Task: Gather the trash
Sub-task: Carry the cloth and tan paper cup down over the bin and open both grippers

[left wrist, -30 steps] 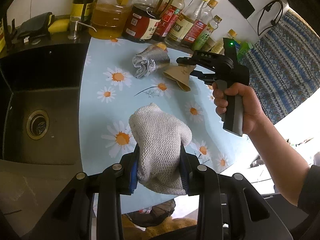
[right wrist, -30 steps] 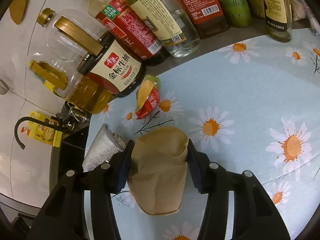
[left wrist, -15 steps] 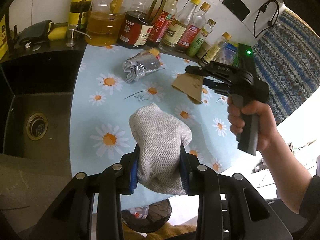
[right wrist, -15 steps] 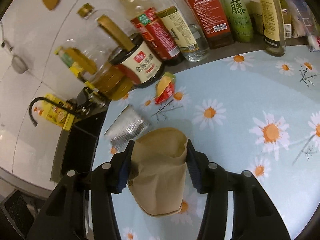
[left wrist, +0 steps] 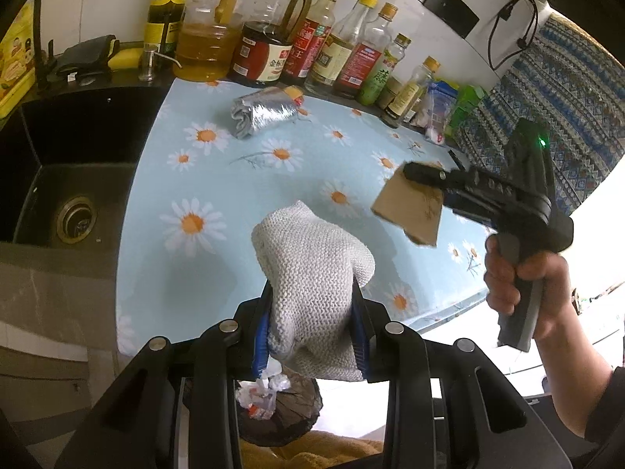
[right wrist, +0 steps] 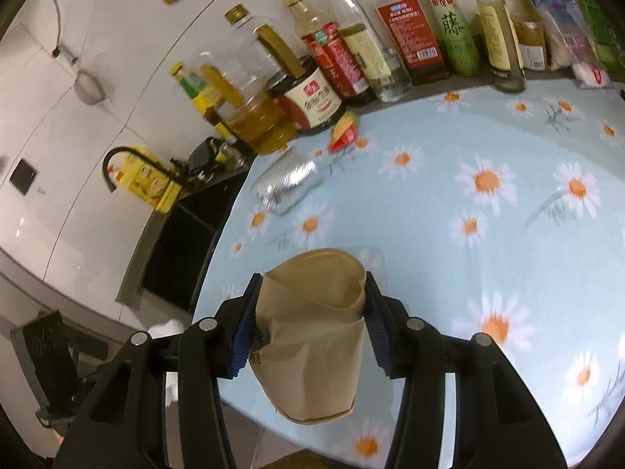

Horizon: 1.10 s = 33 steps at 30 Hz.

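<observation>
My left gripper point(left wrist: 312, 320) is shut on a white knitted glove point(left wrist: 312, 273) and holds it over the counter's front edge, above a black trash bag point(left wrist: 281, 406). My right gripper point(right wrist: 310, 312) is shut on a crumpled brown paper cup point(right wrist: 312, 344), held above the daisy-print counter point(right wrist: 449, 211); it also shows in the left wrist view point(left wrist: 425, 187) with the cup point(left wrist: 410, 211). A crumpled foil wrapper point(left wrist: 261, 111) and a small red-yellow packet point(right wrist: 343, 131) lie on the counter near the bottles.
A row of oil and sauce bottles point(left wrist: 269, 51) lines the back wall. A black sink point(left wrist: 58, 179) lies left of the counter, with a faucet point(right wrist: 117, 160) beside it. A patterned blue cloth point(left wrist: 566, 90) hangs at the right. Bagged goods point(right wrist: 562, 27) stand at the back right.
My right gripper has lifted the paper cup and pulled back toward the counter's front edge. My left gripper has drawn back with the glove, bringing the trash bag into view below.
</observation>
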### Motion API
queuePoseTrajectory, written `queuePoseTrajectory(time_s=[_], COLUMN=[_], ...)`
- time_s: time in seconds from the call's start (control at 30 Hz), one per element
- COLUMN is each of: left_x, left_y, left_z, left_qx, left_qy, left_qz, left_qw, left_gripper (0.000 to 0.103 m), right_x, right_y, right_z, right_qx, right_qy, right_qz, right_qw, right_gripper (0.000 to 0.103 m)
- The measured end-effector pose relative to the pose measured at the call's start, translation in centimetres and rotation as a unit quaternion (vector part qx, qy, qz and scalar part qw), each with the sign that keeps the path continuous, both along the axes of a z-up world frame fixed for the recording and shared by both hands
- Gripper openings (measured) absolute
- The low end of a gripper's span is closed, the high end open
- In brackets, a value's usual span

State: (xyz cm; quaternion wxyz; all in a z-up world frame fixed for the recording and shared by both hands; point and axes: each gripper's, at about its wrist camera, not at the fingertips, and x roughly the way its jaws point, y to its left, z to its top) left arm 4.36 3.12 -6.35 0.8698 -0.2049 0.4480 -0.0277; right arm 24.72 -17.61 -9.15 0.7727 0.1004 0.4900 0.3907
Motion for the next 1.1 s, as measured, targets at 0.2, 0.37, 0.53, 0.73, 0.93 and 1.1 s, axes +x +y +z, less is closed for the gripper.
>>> queuePoseTrajectory(time_s=[0.2,0.37,0.53,0.73,0.93,1.1], left_x=[-2.0,-4.0,-5.7,-7.8,-9.5,-10.1], left_y=[-2.5,-4.4,-6.0,-6.8,-7.0,-7.2], left_z=[-0.8,-1.7,-3.0,-4.5,-6.0,-7.4], left_qx=[0.0,-0.005,-0.011,-0.017,-0.023,-0.029], left_qy=[0.004,0.009,0.022,0.042,0.061,0.077], left_qz=[0.004,0.018,0.031,0.055,0.073,0.08], left_qw=[1.0,0.9998,0.9992,0.9975,0.9952,0.9934], left_gripper=[0.032,0.032,0.032,0.032,0.032,0.032], right_x=[-4.2,-6.8,-9.1,-11.2,-13.3,-14.9], right_y=[-1.6,-2.6,-3.1,-3.3,-3.1,-2.6], right_z=[-0.3,-0.5,-1.1,-1.9,-3.0,-4.5], right_qx=[0.0,0.002,0.006,0.009,-0.003,-0.023], right_qy=[0.006,0.009,0.018,0.024,0.024,0.027], right_qz=[0.022,0.043,0.071,0.099,0.121,0.137], right_qw=[1.0,0.999,0.997,0.995,0.992,0.99], right_gripper=[0.05,0.05,0.05,0.05,0.05,0.05])
